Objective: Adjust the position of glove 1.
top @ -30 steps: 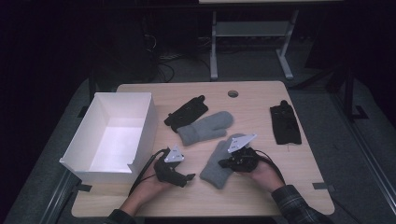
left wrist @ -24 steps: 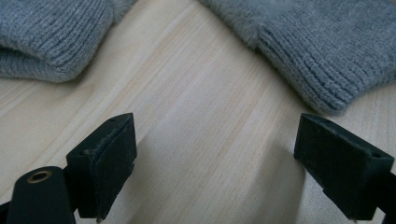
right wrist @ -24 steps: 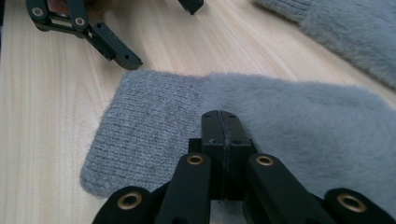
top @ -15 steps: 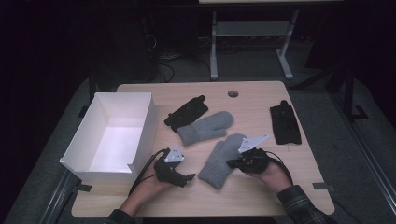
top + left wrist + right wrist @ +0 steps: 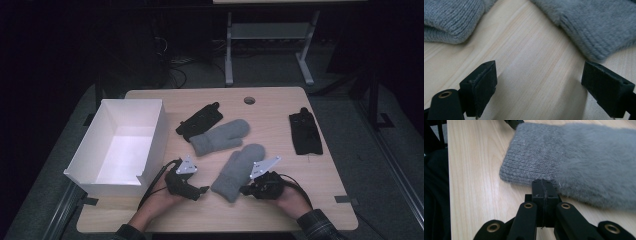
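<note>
In the high view, the near grey mitten is seen at lower centre of the table. The right gripper is held at its cuff edge, jaws pressed together with nothing between them. The left gripper is kept at lower left of the mitten, jaws spread wide over bare wood.

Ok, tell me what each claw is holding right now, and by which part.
Nothing is held. The right claw is shut empty, its tips at the cuff edge of the near mitten. The left claw is open over bare table.
</note>
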{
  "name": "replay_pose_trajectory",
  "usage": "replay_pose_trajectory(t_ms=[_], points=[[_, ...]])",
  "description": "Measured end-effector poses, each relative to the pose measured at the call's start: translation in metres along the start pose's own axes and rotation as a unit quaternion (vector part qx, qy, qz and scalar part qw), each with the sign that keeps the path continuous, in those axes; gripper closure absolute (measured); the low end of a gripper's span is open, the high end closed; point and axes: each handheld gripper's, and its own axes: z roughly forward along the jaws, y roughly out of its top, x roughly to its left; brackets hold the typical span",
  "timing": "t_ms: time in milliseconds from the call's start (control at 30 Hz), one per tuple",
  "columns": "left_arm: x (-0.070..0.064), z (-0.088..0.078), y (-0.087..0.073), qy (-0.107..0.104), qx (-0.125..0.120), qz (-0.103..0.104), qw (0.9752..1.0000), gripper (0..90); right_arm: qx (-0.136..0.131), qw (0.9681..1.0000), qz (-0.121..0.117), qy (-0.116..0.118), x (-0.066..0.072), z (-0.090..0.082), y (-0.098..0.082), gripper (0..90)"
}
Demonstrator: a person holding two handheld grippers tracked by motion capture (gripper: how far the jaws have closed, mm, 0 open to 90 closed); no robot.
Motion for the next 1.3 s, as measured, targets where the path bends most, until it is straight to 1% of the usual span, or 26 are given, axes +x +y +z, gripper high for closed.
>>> replay_pose_trajectory(t_ms=[33,167,200,233,300,367,400,433,500,567,633,733,767,833,867,933,967,1000,1033,1067,1100,1133,1167,1200,1233,1300], points=[[0.000,0.000,0.000,0.000,0.000,0.000,1.0000,12.4,-0.001,1.0000,0.003,0.002,0.001,0.001,0.001,90.0],[0.000,0.000,0.000,-0.001,0.000,-0.001,1.0000,12.4,-0.004,1.0000,-0.005,0.000,-0.001,0.005,0.006,90.0],[0.000,0.000,0.000,0.000,-0.001,-0.002,1.0000,12.4,-0.011,0.9999,0.008,0.005,0.000,0.005,0.009,90.0],[0.000,0.000,0.000,-0.001,-0.001,-0.002,1.0000,12.4,-0.012,0.9999,0.000,0.004,-0.002,0.005,0.011,90.0],[0.000,0.000,0.000,-0.001,-0.001,-0.001,1.0000,12.4,-0.013,0.9999,-0.005,0.004,-0.003,0.007,0.015,90.0],[-0.001,-0.002,0.000,-0.001,0.007,-0.003,1.0000,12.8,-0.011,0.9999,-0.010,0.000,-0.003,0.008,0.015,90.0],[-0.003,-0.004,0.000,-0.002,0.012,-0.003,0.9999,12.9,-0.011,0.9999,-0.005,0.002,-0.002,0.008,0.015,90.0],[-0.004,-0.006,0.000,-0.002,0.019,0.000,0.9998,12.9,-0.011,0.9999,-0.008,0.001,-0.003,0.008,0.014,90.0],[-0.008,-0.010,-0.003,-0.001,0.027,0.000,0.9996,12.9,-0.010,0.9999,0.001,0.003,-0.001,0.008,0.013,90.0],[-0.009,-0.013,-0.004,0.000,0.034,0.000,0.9994,12.9,-0.010,0.9999,0.001,0.004,-0.001,0.008,0.013,90.0],[-0.008,-0.014,-0.005,-0.001,0.034,0.001,0.9994,12.8,-0.012,0.9999,-0.005,0.003,-0.002,0.011,0.015,90.0],[-0.007,-0.013,-0.005,-0.001,0.030,0.003,0.9996,12.7,-0.012,0.9999,-0.008,0.005,-0.001,0.017,0.021,90.0],[-0.007,-0.012,-0.005,-0.002,0.028,0.003,0.9996,12.6,-0.012,0.9998,-0.015,0.001,-0.001,0.019,0.023,90.0],[-0.007,-0.013,-0.005,-0.003,0.029,0.005,0.9996,12.6,-0.013,0.9998,-0.016,0.001,0.000,0.023,0.027,90.0],[-0.007,-0.013,-0.005,-0.003,0.028,0.006,0.9996,12.6,-0.011,0.9997,-0.023,-0.002,0.000,0.023,0.028,90.0],[-0.007,-0.013,-0.005,-0.003,0.028,0.004,0.9996,12.7,-0.014,0.9996,-0.023,-0.003,0.000,0.018,0.026,84.8],[-0.008,-0.012,-0.005,-0.001,0.027,0.001,0.9996,12.7,-0.014,0.9996,-0.021,-0.008,0.000,0.015,0.023,80.6],[-0.008,-0.012,-0.004,-0.001,0.029,0.000,0.9996,12.9,-0.014,0.9996,-0.018,-0.017,0.000,0.011,0.019,78.9],[-0.007,-0.012,-0.003,-0.003,0.033,-0.001,0.9995,13.2,-0.018,0.9996,-0.008,-0.020,-0.001,0.007,0.014,75.5],[-0.007,-0.011,-0.002,-0.009,0.030,-0.007,0.9995,13.2,-0.021,0.9995,0.001,-0.023,-0.002,0.002,0.009,70.4],[-0.006,-0.011,0.000,-0.013,0.032,-0.012,0.9993,13.2,-0.024,0.9992,0.005,-0.031,-0.004,-0.003,0.005,64.0],[-0.007,-0.011,0.001,-0.015,0.031,-0.015,0.9993,13.2,-0.033,0.9984,0.014,-0.045,-0.006,-0.008,-0.001,54.2],[-0.008,-0.011,0.002,-0.015,0.028,-0.017,0.9994,13.2,-0.036,0.9977,0.018,-0.054,-0.007,-0.010,-0.004,49.7],[-0.009,-0.012,0.003,-0.011,0.029,-0.013,0.9994,13.2,-0.040,0.9970,0.023,-0.063,-0.010,-0.014,-0.009,45.5],[-0.009,-0.013,0.005,-0.011,0.024,-0.013,0.9996,13.3,-0.043,0.9961,0.027,-0.072,-0.013,-0.017,-0.013,41.5],[-0.008,-0.014,0.009,-0.013,0.011,-0.023,0.9996,13.6,-0.049,0.9941,0.036,-0.090,-0.018,-0.022,-0.023,34.0]])
